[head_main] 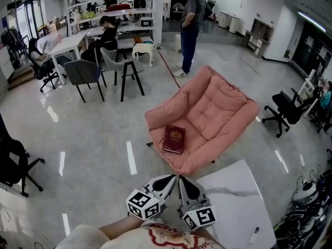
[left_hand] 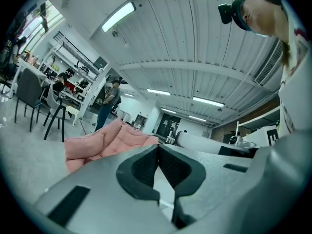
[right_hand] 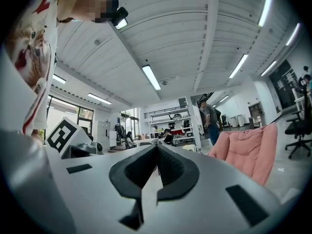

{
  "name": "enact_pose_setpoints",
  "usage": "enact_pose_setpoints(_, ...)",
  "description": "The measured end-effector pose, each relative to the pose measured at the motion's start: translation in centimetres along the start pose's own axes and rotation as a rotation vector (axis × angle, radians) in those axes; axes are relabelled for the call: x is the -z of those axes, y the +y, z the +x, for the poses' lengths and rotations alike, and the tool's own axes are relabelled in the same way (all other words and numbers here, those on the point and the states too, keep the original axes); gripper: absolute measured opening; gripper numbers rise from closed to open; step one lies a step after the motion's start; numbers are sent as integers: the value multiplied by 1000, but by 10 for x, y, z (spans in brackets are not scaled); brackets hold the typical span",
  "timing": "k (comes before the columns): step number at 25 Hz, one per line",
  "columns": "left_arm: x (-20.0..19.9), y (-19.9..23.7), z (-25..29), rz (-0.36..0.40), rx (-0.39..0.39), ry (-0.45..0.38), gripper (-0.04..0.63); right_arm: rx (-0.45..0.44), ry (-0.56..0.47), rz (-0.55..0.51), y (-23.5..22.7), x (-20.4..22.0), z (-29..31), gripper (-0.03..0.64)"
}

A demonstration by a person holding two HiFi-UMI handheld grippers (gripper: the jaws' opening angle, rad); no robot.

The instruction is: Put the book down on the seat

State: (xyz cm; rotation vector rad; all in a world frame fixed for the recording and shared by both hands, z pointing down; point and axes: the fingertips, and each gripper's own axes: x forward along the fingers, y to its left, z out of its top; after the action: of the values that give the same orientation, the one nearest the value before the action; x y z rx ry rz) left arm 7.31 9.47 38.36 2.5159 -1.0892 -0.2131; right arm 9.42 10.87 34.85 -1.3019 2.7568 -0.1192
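A dark red book (head_main: 174,139) lies flat on the front of the pink cushioned seat (head_main: 218,108) in the middle of the head view. My two grippers are held side by side close to my body, well short of the seat. The left gripper (head_main: 173,178) is shut with nothing between its jaws, and so is the right gripper (head_main: 181,178). The pink seat (left_hand: 105,141) shows to the left in the left gripper view. In the right gripper view the seat (right_hand: 248,150) shows at the right. The book is not visible in either gripper view.
A white marble-look table (head_main: 244,201) stands just right of my grippers. A person (head_main: 190,27) stands behind the seat. Grey chairs (head_main: 85,74), a black stool (head_main: 129,71) and white desks with seated people (head_main: 106,35) fill the back left. Black office chairs (head_main: 285,110) stand right.
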Motion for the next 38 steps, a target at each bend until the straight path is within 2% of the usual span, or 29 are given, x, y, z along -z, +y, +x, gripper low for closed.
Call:
enact_pose_setpoints(4, 9, -4, -7, 13, 0, 28, 5, -16, 9, 26, 5, 4, -2, 2)
enact_pose_setpoints(11, 10, -10, -37, 19, 3, 8, 5, -17, 1, 7, 33, 2, -12, 3)
enact_pose_setpoints(21, 20, -28, -144, 24, 3, 23, 5, 7, 12, 34, 129, 16, -50, 2)
enact_pose_setpoints(29, 32, -65, -234, 39, 44, 23, 5, 74, 1, 36, 217, 28, -105, 3)
enact_pose_setpoints(33, 33, -81, -264, 53, 62, 30, 5, 118, -34, 43, 242, 17, -125, 3)
enact_pose_setpoints(38, 28, -97, -281, 58, 72, 11, 5, 123, -35, 17, 261, 7, -143, 2)
